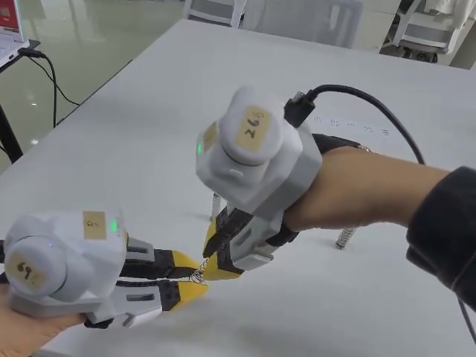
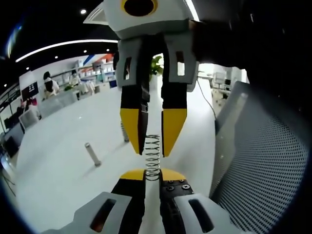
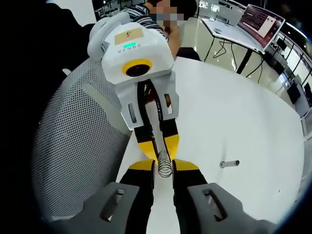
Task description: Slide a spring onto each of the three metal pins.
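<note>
A small metal spring (image 1: 197,277) is pinched between the yellow tips of my left gripper (image 1: 199,280), which is shut on its near end (image 2: 152,168). My right gripper (image 1: 214,260) faces it tip to tip. Its yellow fingers (image 2: 173,127) stand a little wider than the spring and flank its free end (image 3: 165,163), so it is open. A bare metal pin (image 1: 216,204) stands upright just behind the grippers, and in the left gripper view a bare pin (image 2: 91,153) also stands on the table. Another pin (image 1: 343,238) to the right carries a spring.
The white table (image 1: 149,134) stretches far beyond the grippers. A black cable (image 1: 372,104) runs from the right gripper across the person's forearm. A grey mesh chair back (image 3: 78,131) is close by on the person's side. A laptop (image 3: 258,22) sits on another desk.
</note>
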